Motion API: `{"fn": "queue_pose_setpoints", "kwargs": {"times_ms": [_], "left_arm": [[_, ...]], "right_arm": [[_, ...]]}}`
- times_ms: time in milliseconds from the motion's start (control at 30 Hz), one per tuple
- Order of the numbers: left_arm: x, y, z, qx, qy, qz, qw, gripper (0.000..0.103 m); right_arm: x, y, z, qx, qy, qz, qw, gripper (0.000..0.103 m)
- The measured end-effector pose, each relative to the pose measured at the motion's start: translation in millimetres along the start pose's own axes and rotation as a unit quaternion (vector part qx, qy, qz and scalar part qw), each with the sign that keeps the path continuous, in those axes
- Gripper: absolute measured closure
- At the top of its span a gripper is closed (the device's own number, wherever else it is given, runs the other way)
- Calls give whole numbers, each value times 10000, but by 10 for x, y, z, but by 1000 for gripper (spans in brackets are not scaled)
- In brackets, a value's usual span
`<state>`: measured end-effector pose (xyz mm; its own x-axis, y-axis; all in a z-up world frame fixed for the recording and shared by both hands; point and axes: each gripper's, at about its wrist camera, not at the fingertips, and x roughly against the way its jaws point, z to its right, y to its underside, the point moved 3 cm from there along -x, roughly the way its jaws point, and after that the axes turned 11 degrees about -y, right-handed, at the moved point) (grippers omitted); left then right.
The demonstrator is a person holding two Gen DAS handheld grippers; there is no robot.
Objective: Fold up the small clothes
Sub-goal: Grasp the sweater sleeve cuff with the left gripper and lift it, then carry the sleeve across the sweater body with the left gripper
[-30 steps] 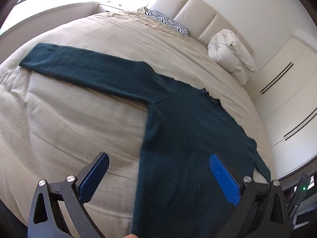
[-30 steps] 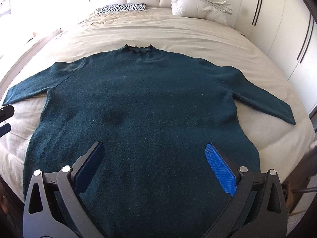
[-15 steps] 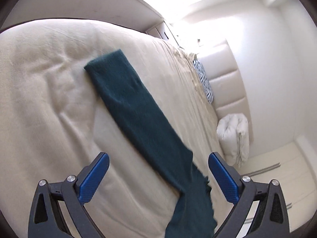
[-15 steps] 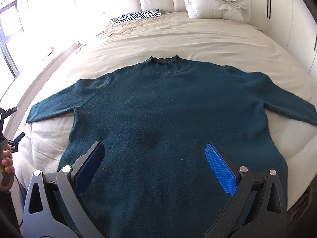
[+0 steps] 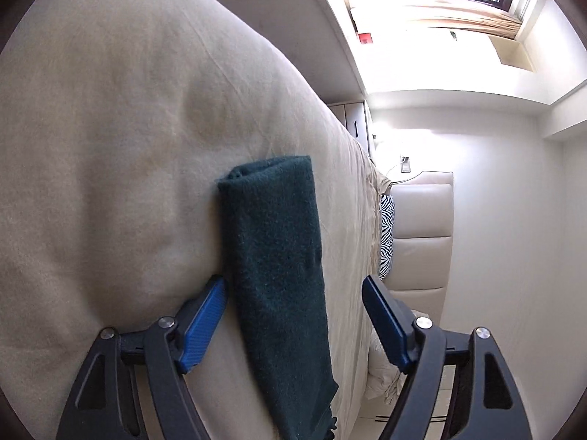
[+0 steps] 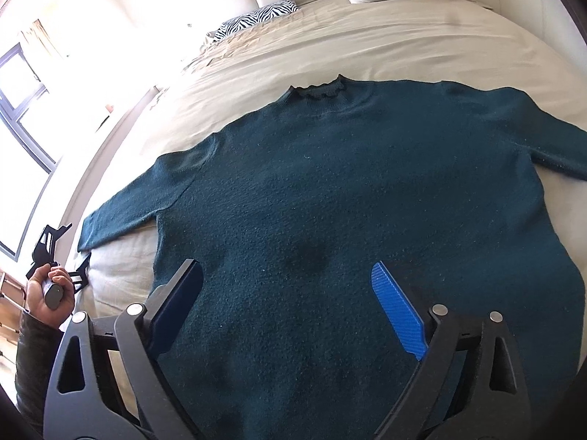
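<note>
You will find no legible text, label, brand, number or sign in either view. A small red patch [image 5: 365,38] on the pale ledge beyond the far edge of the bed [image 5: 110,146] in the left wrist view is too blurred for you to read.

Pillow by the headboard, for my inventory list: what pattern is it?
Black-and-white zebra stripes on the pillow, clearest in the right wrist view.

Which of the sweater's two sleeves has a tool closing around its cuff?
The sleeve on the window side. The left tool straddles its cuff, jaws closing, upper pad clear; the other sleeve lies untouched.
</note>
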<state>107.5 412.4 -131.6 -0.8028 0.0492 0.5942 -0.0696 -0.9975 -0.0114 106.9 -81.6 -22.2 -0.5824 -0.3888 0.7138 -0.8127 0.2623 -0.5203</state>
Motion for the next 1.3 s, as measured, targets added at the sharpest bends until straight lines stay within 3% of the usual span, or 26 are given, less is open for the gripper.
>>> {"fn": "queue_pose_setpoints", "kwargs": {"times_ms": [67,133,167,200,267,333,400,433,467,500,533,567,667,700,733,767,833,867,967,1133,1300], "left_arm": [[-46,-76,35,18,-59,87,9999,32],[-132,-131,101,-116,-110,66,9999,54],[-199,-116,155,-262,-193,-14,9995,80],[-261,-82,205,-402,-346,-83,9986,97],[-314,9,329,-697,-488,-90,9963,97],[-298,196,603,-1326,-556,-26,9896,97],[-295,563,1008,-2316,-550,-49,9713,96],[-308,830,1238,-2929,-548,-70,9546,96],[-309,1140,1454,-3567,-538,-79,9326,96],[-311,1520,1643,-4250,-533,-93,9036,96],[-310,1949,1779,-4946,-516,-119,8675,96],[-291,2413,1836,-5636,-545,-103,8242,96],[-296,3664,1598,-7433,-742,328,6640,96],[-314,3957,1470,-7814,-784,495,6171,96],[-329,4180,1344,-8075,-817,604,5811,96],[-347,4321,1207,-8243,-859,650,5558,96],[-374,4451,997,-8449,-974,768,5204,95],[-407,4470,950,-8509,-1029,799,5090,95],[-285,4502,750,-8627,-1068,933,4854,95],[-276,4539,676,-8700,-1096,1049,4692,94],[-240,4608,598,-8754,-1126,1131,4563,91]], "right_arm": [[-14,-5,61,-104,-52,-25,9999,16],[-27,-9,136,-216,-98,-20,9997,19],[-25,-12,172,-259,-108,-22,9996,20],[-35,-15,211,-307,-130,-28,9994,21],[-34,-8,276,-406,-206,-31,9990,27],[-45,-13,368,-565,-333,-45,9978,32],[-43,-27,466,-704,-425,-22,9966,37],[-42,-35,510,-744,-446,-15,9962,40],[-43,-54,561,-798,-481,-13,9957,43],[-36,-80,614,-861,-540,4,9948,44],[-26,-111,670,-946,-617,46,9936,44],[-6,-140,721,-1029,-692,87,9922,44],[-30,-286,847,-1275,-1082,117,9859,44],[-58,-327,866,-1329,-1230,80,9834,44],[-116,-375,882,-1402,-1436,10,9797,44],[-178,-414,886,-1483,-1636,-81,9753,44],[-394,-480,894,-1773,-2100,-374,9608,44],[-487,-506,887,-1875,-2241,-479,9552,44],[-842,-581,826,-2147,-2544,-790,9396,44],[-1397,-700,677,-2696,-3107,-1248,9029,42],[-1705,-839,536,-2797,-3423,-1449,8852,42]]}}
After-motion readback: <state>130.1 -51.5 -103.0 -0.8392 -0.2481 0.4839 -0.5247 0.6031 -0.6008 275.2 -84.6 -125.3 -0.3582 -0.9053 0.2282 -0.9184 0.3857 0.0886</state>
